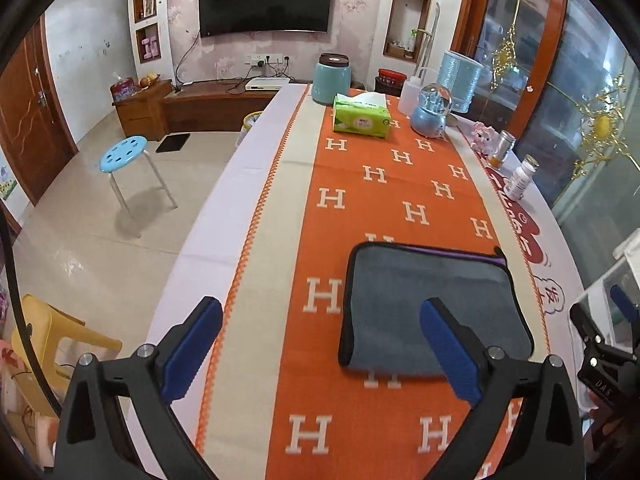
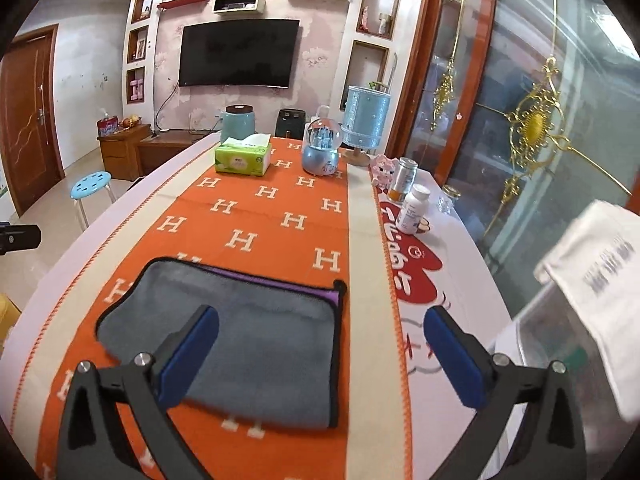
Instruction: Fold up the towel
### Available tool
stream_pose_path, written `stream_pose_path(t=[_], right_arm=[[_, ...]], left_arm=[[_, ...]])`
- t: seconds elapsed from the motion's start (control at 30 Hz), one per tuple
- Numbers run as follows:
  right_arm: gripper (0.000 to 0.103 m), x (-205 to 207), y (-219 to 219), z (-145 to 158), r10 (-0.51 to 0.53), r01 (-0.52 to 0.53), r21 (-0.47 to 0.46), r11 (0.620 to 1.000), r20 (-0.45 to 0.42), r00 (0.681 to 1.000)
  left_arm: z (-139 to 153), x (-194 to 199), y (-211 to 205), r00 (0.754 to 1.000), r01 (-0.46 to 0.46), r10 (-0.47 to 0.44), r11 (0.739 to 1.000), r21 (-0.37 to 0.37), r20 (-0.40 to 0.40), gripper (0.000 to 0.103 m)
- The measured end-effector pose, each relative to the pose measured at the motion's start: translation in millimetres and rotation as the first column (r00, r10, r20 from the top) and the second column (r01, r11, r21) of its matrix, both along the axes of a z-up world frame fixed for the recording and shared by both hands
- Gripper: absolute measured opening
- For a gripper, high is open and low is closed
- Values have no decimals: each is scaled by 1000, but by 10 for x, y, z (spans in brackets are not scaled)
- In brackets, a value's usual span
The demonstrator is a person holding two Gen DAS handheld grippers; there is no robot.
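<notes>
While both tongs, left [image 1: 320, 344] & right [image 2: 322, 354], hang w/ jaws apart holding nothing, one folded gray towel [image 1: 432, 308] lies flat on the table's orange runner [image 1: 384, 196], near 1 tissue box [image 1: 362, 116] & 2 pill bottles.

1. One grey towel [image 1: 432, 304], folded
2. Two grippers: left gripper [image 1: 320, 354], right gripper [image 2: 320, 354]
3. One green tissue box [image 1: 362, 117]
4. One snow globe [image 1: 432, 110]
5. Two pill bottles: [image 1: 520, 178], [image 1: 503, 149]
6. One blue stool [image 1: 123, 154]
7. One television [image 1: 266, 0]
</notes>
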State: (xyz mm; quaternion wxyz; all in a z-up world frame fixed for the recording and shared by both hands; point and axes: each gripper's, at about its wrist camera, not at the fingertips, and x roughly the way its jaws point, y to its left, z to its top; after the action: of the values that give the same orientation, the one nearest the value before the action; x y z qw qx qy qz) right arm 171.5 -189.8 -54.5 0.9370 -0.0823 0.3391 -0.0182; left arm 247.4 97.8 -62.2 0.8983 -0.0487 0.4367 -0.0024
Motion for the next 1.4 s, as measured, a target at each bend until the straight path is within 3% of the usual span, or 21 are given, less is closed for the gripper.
stream_pose_path(t=[0.3, 0.63, 1.13, 1.4], right_arm=[[103, -732, 236, 52, -28, 28, 12, 1000, -29, 999], [103, -1482, 370, 2, -83, 96, 97, 991, -124, 989], [103, -2213, 490, 41, -64, 141, 230, 963, -313, 948], [103, -2422, 552, 337, 6, 78, 255, 964, -314, 949]], left_arm=[[138, -749, 114, 999, 30, -30, 1000, 5, 34, 99], [217, -1524, 250, 999, 29, -28, 999, -17, 26, 99], [208, -2236, 78, 996, 69, -71, 997, -40, -49, 99], [408, -2448, -143, 996, 83, -84, 995, -49, -29, 99]])
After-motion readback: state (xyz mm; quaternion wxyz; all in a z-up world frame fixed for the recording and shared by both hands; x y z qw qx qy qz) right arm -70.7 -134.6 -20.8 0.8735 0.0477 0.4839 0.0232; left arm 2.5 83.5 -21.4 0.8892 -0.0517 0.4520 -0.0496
